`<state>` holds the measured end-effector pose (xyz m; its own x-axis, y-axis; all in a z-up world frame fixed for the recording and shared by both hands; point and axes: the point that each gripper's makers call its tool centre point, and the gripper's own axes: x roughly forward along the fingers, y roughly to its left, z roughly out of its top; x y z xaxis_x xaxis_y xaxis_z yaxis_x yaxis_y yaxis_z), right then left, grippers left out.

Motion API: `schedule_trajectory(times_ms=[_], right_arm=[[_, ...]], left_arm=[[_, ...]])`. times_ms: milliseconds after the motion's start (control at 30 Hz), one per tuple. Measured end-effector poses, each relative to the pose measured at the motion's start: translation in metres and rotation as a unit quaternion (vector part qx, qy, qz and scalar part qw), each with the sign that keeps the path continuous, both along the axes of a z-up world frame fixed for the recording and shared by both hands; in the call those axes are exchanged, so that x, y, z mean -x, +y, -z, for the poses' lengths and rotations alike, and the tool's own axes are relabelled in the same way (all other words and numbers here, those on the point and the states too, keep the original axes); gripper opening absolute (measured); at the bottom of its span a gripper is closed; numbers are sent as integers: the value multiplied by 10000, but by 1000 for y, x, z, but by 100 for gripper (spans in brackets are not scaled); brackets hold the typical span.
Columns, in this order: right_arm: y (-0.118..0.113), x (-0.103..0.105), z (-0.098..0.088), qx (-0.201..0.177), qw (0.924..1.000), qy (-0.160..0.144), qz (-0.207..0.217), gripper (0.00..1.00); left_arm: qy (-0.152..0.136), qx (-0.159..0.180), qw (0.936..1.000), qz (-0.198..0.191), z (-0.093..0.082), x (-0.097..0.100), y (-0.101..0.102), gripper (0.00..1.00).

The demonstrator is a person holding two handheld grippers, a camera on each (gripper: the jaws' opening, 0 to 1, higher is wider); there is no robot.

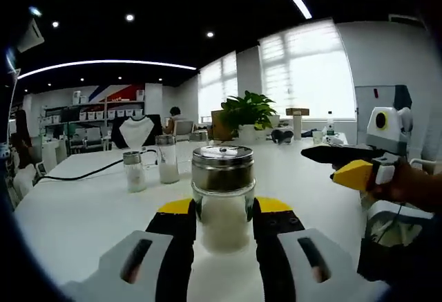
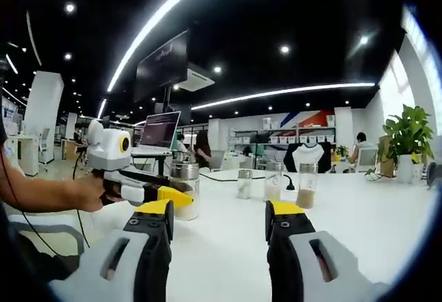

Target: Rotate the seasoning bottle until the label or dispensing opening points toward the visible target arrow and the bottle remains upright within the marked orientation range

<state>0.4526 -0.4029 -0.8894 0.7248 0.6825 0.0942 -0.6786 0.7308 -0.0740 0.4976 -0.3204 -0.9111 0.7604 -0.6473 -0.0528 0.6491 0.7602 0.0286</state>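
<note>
My left tool clamps the seasoning bottle upright on the bench for turning; my right tool waits released, clear.

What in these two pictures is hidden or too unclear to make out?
- Bottle, left gripper view: no label or opening visible, and its base sits hidden between the left gripper jaws.
- Target arrow: none can be made out on the table in either view.
- Right gripper view: the left gripper covers part of the bottle.
- Far jars: contents too small to identify.
</note>
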Motion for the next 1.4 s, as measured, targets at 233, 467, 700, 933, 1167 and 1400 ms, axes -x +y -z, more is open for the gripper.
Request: schedule_trajectory(times_ms=[233,467,700,933,1167,1400], right_arm=[[4,4,-2,-23,9999,23,-157,44],[9,9,-1,1,9995,46,-312,37],[20,14,4,70,9986,141,-507,31],[28,18,6,84,9975,244,-662,30],[33,20,14,235,9960,469,-729,27],[38,21,19,356,9949,549,-762,27]], left_arm=[[85,-3,9999,108,12,12,-14,34],[211,83,9996,163,21,21,-19,34],[219,81,9993,283,26,32,-30,34],[119,-37,9995,280,24,40,-38,34],[118,-56,9993,340,28,46,-48,34],[113,-85,9990,435,31,52,-60,34]])
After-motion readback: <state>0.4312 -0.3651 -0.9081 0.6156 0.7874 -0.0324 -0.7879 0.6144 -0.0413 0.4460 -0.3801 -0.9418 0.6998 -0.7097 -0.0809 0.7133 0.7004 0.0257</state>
